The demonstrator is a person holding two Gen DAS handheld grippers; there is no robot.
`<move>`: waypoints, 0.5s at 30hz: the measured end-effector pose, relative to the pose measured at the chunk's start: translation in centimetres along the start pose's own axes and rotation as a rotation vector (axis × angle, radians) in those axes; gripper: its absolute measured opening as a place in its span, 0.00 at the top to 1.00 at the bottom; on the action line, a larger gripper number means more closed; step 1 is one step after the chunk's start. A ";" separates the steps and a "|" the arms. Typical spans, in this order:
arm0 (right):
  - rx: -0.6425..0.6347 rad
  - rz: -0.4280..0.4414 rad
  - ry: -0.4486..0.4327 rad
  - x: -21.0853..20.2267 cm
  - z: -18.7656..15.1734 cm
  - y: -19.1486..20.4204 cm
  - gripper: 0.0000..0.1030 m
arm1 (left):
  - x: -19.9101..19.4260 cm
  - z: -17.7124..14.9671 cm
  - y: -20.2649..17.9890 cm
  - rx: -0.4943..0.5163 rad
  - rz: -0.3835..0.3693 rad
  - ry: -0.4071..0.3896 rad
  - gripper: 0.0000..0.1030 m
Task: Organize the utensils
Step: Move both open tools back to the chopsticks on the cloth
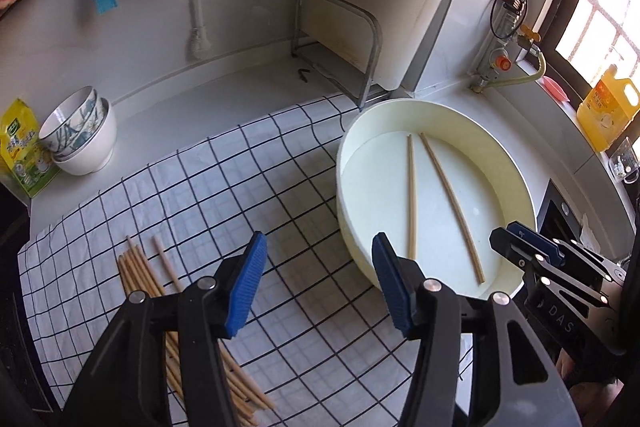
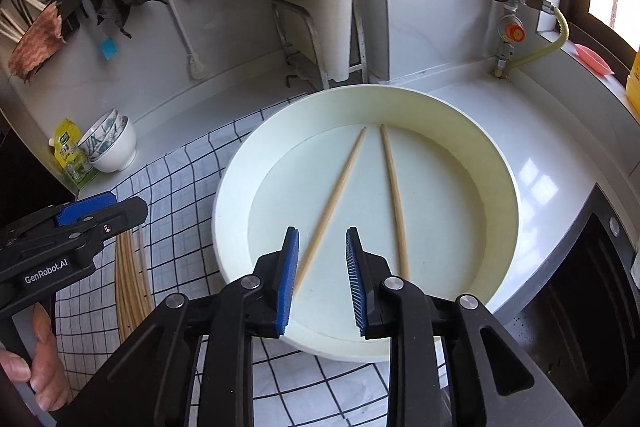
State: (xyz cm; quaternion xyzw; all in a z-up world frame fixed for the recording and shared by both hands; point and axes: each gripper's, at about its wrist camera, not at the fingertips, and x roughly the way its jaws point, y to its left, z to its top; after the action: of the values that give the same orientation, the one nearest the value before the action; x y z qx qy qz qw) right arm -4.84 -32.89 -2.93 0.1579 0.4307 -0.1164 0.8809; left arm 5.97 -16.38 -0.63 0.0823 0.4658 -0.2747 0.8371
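Two wooden chopsticks [image 1: 411, 195] [image 2: 394, 201] lie apart in a shallow cream round basin [image 1: 516, 163] [image 2: 228, 195]. A bundle of several chopsticks [image 1: 138, 267] [image 2: 128, 283] lies on the checked cloth [image 1: 224, 179] to the left of the basin. My left gripper [image 1: 318, 257] is open and empty above the cloth, between the bundle and the basin; it also shows in the right wrist view [image 2: 100, 207]. My right gripper [image 2: 322, 251] is open and empty, hovering over the basin's near side just above the chopsticks; it also shows in the left wrist view [image 1: 516, 235].
Stacked white bowls [image 1: 82, 135] and a yellow packet [image 1: 22, 147] stand at the back left. A metal rack [image 1: 340, 39] with a cutting board is against the wall. A yellow bottle [image 1: 608, 107] sits on the sill; a stove edge [image 2: 580, 267] is at the right.
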 end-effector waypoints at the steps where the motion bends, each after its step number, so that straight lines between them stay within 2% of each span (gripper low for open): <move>1: -0.011 0.007 0.003 -0.1 -0.1 0.6 0.76 | -0.4 -0.3 0.7 -0.012 0.008 -0.006 0.46; 4: -0.048 0.027 0.005 -0.2 -0.4 2.7 0.72 | -1.5 -1.2 2.7 -0.044 0.047 -0.022 0.34; 6: -0.078 0.041 0.006 -0.2 -0.5 4.1 0.68 | -2.1 -1.8 4.2 -0.076 0.063 -0.030 0.34; 15: -0.179 0.102 0.010 0.0 -0.6 10.3 0.61 | -4.2 -4.5 10.2 -0.199 0.127 -0.035 0.32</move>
State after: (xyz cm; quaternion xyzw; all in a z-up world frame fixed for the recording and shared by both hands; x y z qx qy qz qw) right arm -1.77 -23.14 -1.47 0.1009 0.4351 -0.0315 0.8942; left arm 6.43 -4.48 -0.86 0.0236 0.4698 -0.1750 0.8649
